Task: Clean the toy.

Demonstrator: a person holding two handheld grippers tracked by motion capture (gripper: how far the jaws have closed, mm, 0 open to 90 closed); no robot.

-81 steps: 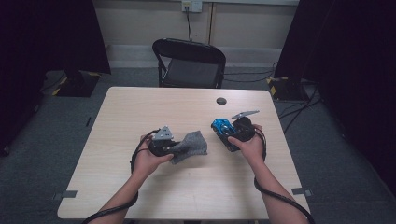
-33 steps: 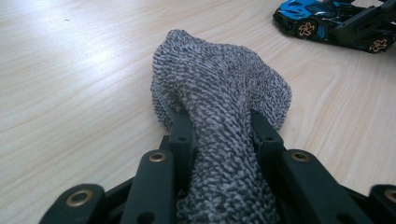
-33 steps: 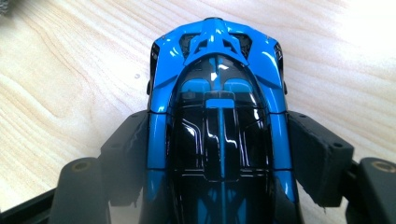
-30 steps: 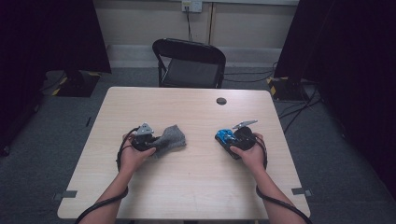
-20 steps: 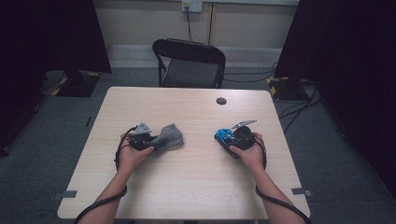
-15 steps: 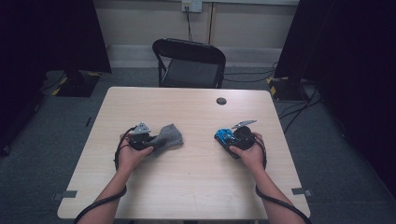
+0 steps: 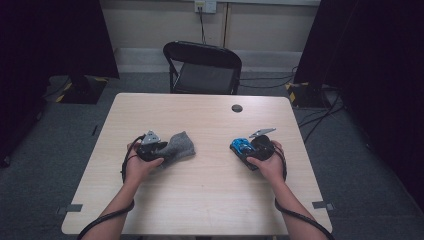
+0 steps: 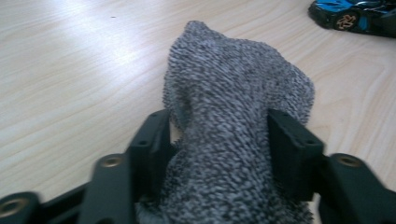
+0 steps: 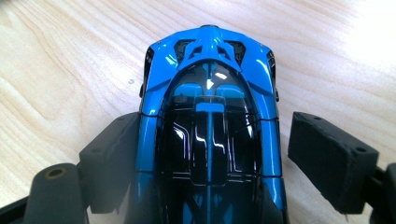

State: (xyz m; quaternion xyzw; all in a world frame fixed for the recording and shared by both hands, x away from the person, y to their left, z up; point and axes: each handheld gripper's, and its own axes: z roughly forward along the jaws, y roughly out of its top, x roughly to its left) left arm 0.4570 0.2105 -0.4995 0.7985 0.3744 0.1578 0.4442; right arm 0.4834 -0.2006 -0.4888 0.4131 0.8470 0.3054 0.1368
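A grey knitted sock (image 7: 176,146) is laid bunched on the table (image 7: 210,200), left of centre and nearer the front edge than the back one. The left gripper (image 8: 219,135) is set around the sock's near end. Its jaws have just been opening, and the fabric between them looks slack, so the sock is judged released, not gripped.

A blue toy car (image 9: 210,126) is stood on its wheels right of centre, well apart from the sock. The right gripper (image 9: 219,158) straddles it. These jaws have also just been opening: a clear gap is seen at the right pad, while the left pad is at the car's flank. Both items seem set down so they stay put.
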